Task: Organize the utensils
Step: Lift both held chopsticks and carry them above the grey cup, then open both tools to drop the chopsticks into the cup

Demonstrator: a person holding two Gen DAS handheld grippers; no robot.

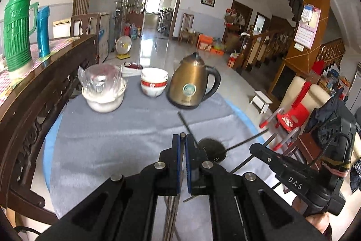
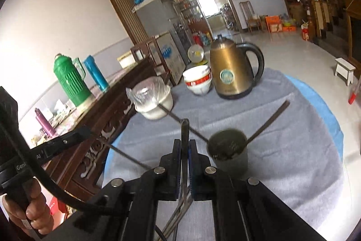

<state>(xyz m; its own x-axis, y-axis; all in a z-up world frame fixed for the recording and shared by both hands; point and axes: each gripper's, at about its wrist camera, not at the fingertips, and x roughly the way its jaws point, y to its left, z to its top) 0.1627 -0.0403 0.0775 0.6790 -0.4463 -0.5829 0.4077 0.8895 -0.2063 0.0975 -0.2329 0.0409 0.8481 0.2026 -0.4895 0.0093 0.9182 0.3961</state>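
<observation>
Right wrist view: the right tool clamps thin metal utensils just beside the grey holder cup, nearer than the kettle. The left tool also pinches utensils above the desk.

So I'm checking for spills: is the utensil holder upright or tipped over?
Upright. In the right wrist view the holder stands on the grey cloth with its mouth facing up and thin utensil handles leaning out.
</observation>
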